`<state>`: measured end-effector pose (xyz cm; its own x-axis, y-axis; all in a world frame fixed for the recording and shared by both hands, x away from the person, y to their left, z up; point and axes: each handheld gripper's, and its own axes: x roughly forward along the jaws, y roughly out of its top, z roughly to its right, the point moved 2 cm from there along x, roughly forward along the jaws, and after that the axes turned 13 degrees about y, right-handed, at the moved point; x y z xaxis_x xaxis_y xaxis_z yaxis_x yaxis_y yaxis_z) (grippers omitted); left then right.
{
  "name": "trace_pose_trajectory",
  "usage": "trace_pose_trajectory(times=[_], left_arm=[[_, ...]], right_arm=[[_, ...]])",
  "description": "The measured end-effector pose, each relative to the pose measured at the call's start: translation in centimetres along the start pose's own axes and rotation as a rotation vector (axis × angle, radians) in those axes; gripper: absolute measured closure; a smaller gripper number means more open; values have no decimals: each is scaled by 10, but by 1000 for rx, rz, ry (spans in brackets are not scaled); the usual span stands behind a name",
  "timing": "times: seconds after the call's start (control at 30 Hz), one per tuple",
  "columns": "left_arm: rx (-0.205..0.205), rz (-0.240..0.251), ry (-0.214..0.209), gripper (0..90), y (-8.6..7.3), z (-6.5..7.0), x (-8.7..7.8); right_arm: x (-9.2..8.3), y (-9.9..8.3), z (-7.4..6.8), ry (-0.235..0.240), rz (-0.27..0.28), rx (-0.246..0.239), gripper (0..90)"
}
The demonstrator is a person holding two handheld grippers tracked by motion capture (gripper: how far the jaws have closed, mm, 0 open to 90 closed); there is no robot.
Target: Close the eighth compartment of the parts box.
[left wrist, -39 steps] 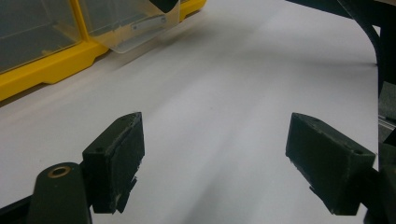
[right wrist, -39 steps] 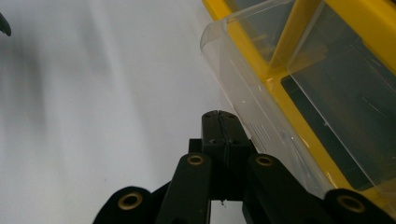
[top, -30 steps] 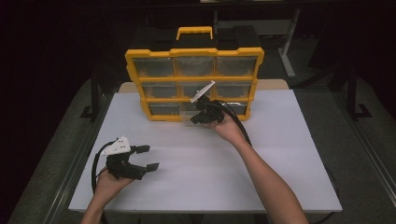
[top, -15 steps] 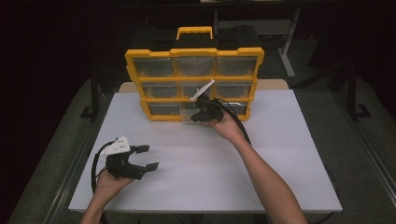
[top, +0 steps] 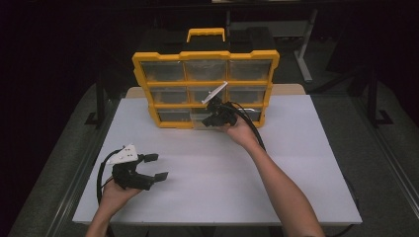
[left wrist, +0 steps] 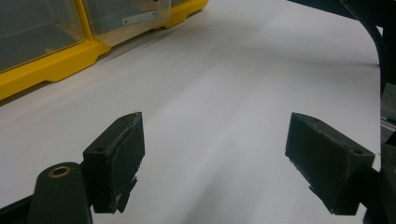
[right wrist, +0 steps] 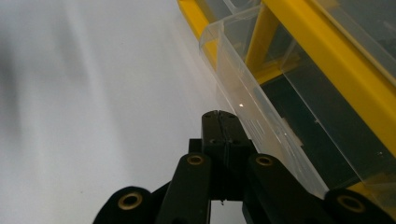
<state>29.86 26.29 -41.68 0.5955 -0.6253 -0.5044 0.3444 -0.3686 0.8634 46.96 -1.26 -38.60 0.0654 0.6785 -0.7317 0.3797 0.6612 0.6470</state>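
Resting low at the near-left of the white desk (top: 296, 163), the left tongs (top: 157, 167) sit with jaws spread wide, nothing between them; bare desk surface shows beyond them in the left gripper view. Yellow organiser (top: 205, 86) stands upright at the far middle of the desk: black handle section on top, three rows of three clear drawers in a yellow frame. Bottom-middle clear drawer (right wrist: 243, 100) is pulled partly out of its slot. Right tongs (right wrist: 219, 116) are clenched, jaws pressed together, tips right beside that drawer's front wall; contact cannot be told.
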Motion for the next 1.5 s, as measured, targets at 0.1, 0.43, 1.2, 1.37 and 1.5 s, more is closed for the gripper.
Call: trace_pose_trajectory(times=[0.1,0.43,1.2,1.37,1.5], left_arm=[[2,2,1,197,0,0,0],[-1,-4,-2,197,0,0,0],[-7,-5,-1,198,-1,0,0],[-4,-3,-1,198,-1,0,1],[-8,-5,1,198,-1,1,1]], right_arm=[[0,0,2,-5,0,-13,889],[-5,1,6,-28,1,10,889],[-13,-4,20,-99,17,43,889],[-15,-5,21,-123,20,44,889],[-13,-4,19,-126,29,55,889]])
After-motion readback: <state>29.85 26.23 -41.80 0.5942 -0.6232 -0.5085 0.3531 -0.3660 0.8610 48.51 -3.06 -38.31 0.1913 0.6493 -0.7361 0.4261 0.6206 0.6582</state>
